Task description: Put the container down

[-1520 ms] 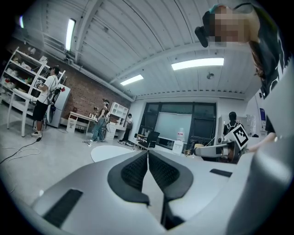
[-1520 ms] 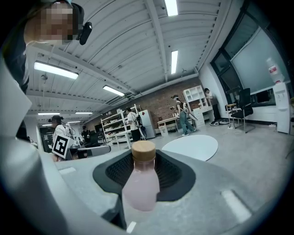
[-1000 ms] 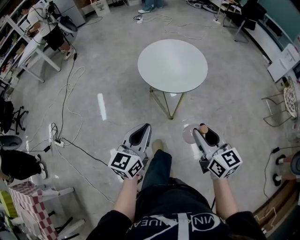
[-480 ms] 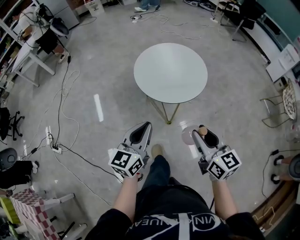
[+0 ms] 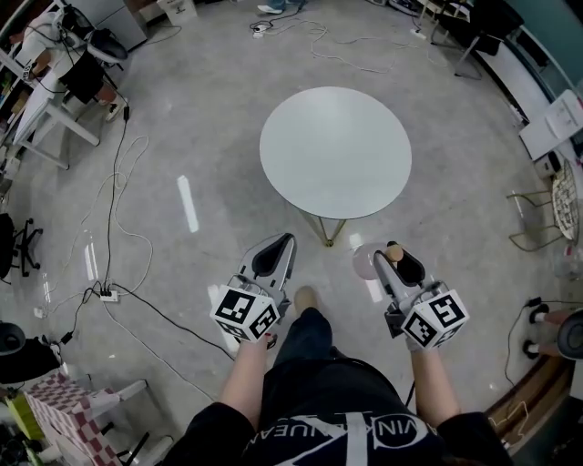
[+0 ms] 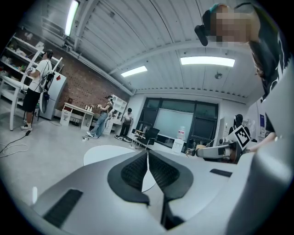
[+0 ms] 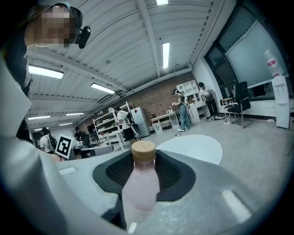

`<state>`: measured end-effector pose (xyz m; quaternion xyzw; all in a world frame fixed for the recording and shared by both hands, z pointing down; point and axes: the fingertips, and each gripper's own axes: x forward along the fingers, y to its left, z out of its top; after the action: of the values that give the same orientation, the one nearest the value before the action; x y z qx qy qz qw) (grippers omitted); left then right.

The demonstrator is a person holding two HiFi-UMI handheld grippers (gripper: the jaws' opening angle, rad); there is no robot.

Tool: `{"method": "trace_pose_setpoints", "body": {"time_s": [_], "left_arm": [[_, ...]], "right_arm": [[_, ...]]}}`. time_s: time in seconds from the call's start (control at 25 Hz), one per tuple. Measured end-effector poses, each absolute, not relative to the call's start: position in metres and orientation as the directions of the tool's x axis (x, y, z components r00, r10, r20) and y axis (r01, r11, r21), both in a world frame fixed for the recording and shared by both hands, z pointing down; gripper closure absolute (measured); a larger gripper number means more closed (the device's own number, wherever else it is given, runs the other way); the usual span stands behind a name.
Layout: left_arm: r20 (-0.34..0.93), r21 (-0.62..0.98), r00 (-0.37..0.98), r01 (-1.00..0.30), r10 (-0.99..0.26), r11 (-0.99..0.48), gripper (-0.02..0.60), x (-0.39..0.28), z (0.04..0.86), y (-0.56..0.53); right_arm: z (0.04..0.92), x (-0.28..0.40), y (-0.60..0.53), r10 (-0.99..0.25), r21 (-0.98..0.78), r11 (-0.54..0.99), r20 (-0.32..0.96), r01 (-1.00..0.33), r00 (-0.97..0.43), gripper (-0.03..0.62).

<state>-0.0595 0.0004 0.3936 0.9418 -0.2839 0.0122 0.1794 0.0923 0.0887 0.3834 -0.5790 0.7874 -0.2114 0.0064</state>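
Note:
My right gripper [image 5: 397, 261] is shut on a pale pink bottle [image 7: 140, 183] with a wooden cap [image 7: 144, 151]; the bottle stands upright between the black pads. In the head view the bottle [image 5: 372, 262] shows just left of the jaws, with the cap [image 5: 394, 251] at the tip. My left gripper [image 5: 278, 255] is shut and holds nothing; its pads [image 6: 135, 170] meet in the left gripper view. Both grippers hang in the air over the floor, short of the round white table [image 5: 335, 151], which also shows ahead as the table [image 7: 190, 148] in the right gripper view.
The table stands on thin gold legs [image 5: 330, 229]. Cables and a power strip [image 5: 107, 295] run over the grey floor at left. Desks and a person [image 5: 64, 68] are at the far left, chairs [image 5: 466, 27] at the back right. My own leg and shoe [image 5: 304, 298] are below.
The table has drawn slightly nearer and shifted in the head view as I walk toward it. Both grippers keep their pose, and the bottle stays held.

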Motion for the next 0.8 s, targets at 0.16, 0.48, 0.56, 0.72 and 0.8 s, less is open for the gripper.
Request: {"method": "trace_pose_setpoints", "body": {"time_s": [0.16,0.48,0.56,0.72,0.8], "left_arm": [[0.129,0.340,0.845,-0.529,-0.519,-0.777,0.566,-0.052,0.396,-0.026],[0.139,0.358,0.870,-0.489,-0.473,-0.795,0.566,-0.032,0.410,-0.066],[0.141,0.362,0.874,-0.482,-0.464,-0.798,0.566,-0.028,0.413,-0.074],[0.144,0.360,0.880,-0.473,-0.453,-0.804,0.566,-0.025,0.415,-0.091],[0.144,0.358,0.879,-0.474,-0.454,-0.805,0.566,-0.027,0.416,-0.098]], "right_arm": [[0.386,0.097,0.065,-0.917,-0.353,0.223,0.241,-0.909,-0.319,0.451],[0.398,0.108,0.026,-0.922,-0.360,0.187,0.258,-0.914,-0.290,0.451],[0.400,0.112,0.019,-0.922,-0.359,0.182,0.261,-0.916,-0.285,0.451],[0.403,0.117,0.000,-0.927,-0.365,0.170,0.255,-0.916,-0.274,0.451],[0.404,0.118,-0.009,-0.929,-0.375,0.165,0.251,-0.912,-0.271,0.451]]}}
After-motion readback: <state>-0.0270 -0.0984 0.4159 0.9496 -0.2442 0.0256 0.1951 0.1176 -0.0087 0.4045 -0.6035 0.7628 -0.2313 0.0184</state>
